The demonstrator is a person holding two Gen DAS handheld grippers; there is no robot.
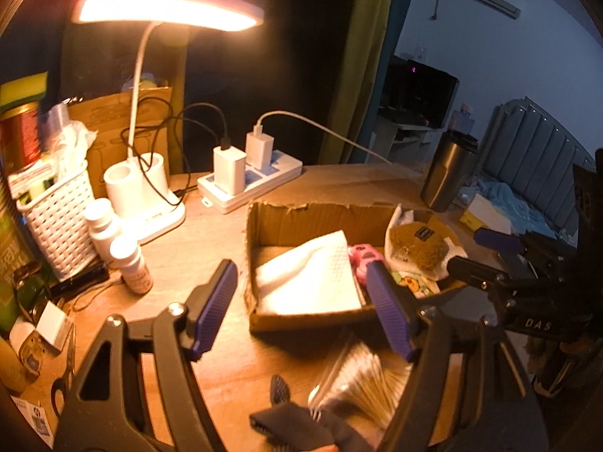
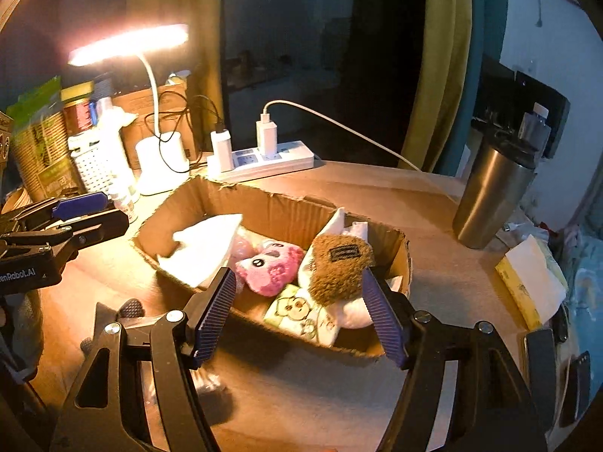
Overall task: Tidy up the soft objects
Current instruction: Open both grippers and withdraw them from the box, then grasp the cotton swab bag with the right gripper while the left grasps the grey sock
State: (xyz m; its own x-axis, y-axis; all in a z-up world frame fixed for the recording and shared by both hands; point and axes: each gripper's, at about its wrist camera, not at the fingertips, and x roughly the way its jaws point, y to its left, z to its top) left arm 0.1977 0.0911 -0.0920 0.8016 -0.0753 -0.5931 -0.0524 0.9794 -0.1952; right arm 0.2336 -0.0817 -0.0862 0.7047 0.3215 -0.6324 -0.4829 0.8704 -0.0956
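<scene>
Lamplit counter (image 2: 309, 395) is seen beneath both tongs, left (image 1: 301, 309) and right (image 2: 297, 312), each held spread and empty. Beyond them, soft toys (image 2: 269, 269) and a cloth (image 1: 309, 278) are packed in the cardboard box (image 2: 286, 207). Sorting seems nearly done; the dark sock (image 1: 286, 427) by the left tongs could be gathered next.

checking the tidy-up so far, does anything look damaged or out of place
The cardboard box has ragged, torn top edges. A clear packet of cotton swabs and a dark cloth lie on the desk in front of it, outside the box.
</scene>
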